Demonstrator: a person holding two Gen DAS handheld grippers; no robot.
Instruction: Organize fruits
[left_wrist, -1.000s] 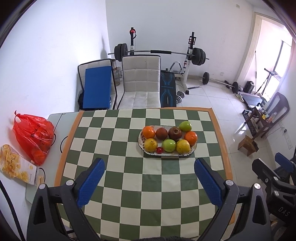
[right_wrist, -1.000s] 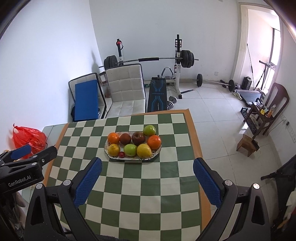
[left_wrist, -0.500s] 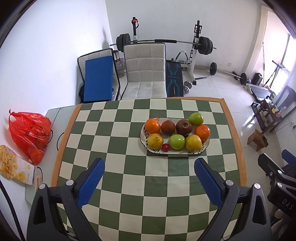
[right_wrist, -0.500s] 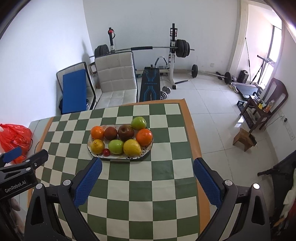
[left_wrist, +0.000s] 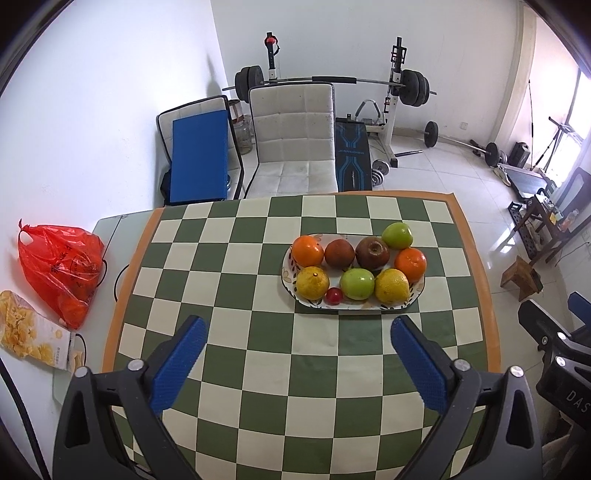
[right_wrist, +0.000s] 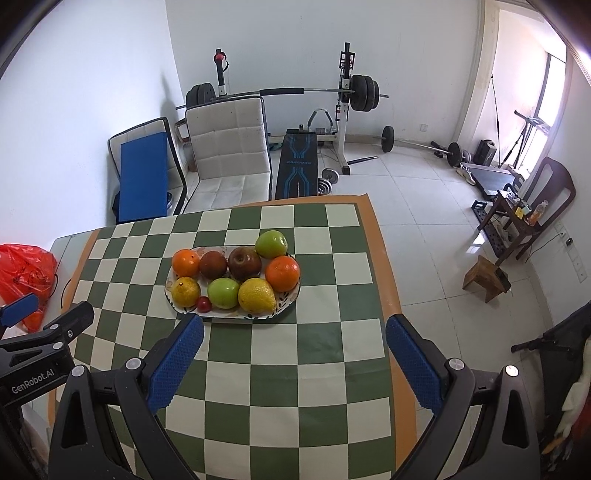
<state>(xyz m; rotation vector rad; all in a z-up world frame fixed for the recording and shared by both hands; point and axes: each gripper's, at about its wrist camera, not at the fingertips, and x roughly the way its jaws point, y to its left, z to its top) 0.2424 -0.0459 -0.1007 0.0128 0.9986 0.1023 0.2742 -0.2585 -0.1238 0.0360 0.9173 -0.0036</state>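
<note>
Worktop (left_wrist: 258, 369) bare between both grippers and plate (right_wrist: 288, 301), open approach from the near side. Fruit packed touching on plate, gaps look too tight to enter. Red bag (left_wrist: 61, 266) and snack box (left_wrist: 33, 341) off worktop's left edge.

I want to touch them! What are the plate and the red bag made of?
The plate looks like glazed ceramic: white, smooth, with small painted patterns along its rim, though it could be hard plastic. The red bag looks like thin plastic film: it is shiny, crinkled and partly see-through, with round orange shapes showing inside. Both are guesses from looks only.
</note>
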